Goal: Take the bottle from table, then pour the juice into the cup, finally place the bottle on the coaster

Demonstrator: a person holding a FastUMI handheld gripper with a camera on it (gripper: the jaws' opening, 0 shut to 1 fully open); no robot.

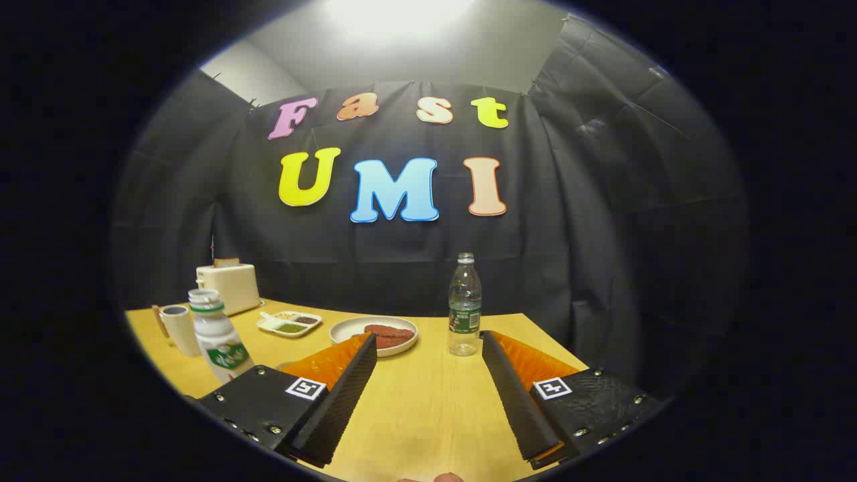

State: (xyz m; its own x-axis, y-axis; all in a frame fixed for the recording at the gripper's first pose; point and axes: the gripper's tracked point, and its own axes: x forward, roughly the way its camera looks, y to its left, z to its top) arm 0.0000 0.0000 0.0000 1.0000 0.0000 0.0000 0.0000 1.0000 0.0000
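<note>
Juice most likely in the white plastic bottle with green band and green label [217, 335], standing upright on the yellow wooden table [415, 402], off to the left beyond the left finger's tip and just beside the white cylindrical cup [179, 328]; judged light to moderate in weight, thin-walled and somewhat yielding under squeeze, smooth and likely slippery on the label; best taken across the straight body below the shoulder, low enough to stay steady when tipped, gently enough not to dent. Also upright, just ahead of the right finger's tip: a clear plastic bottle with green label [464, 304], nearly empty by the look of it, hence light and easy to topple. Cannot tell for sure which bottle is meant.

Black gripper with ribbed pads and orange backing [428, 348] spread wide, holding nothing, touching nothing, bare tabletop between the fingers [348, 385]. Further back: a white round plate with dark red food [375, 331], a small white divided dish [289, 323], a cream toaster [227, 284]. Coaster not made out with any certainty.
</note>
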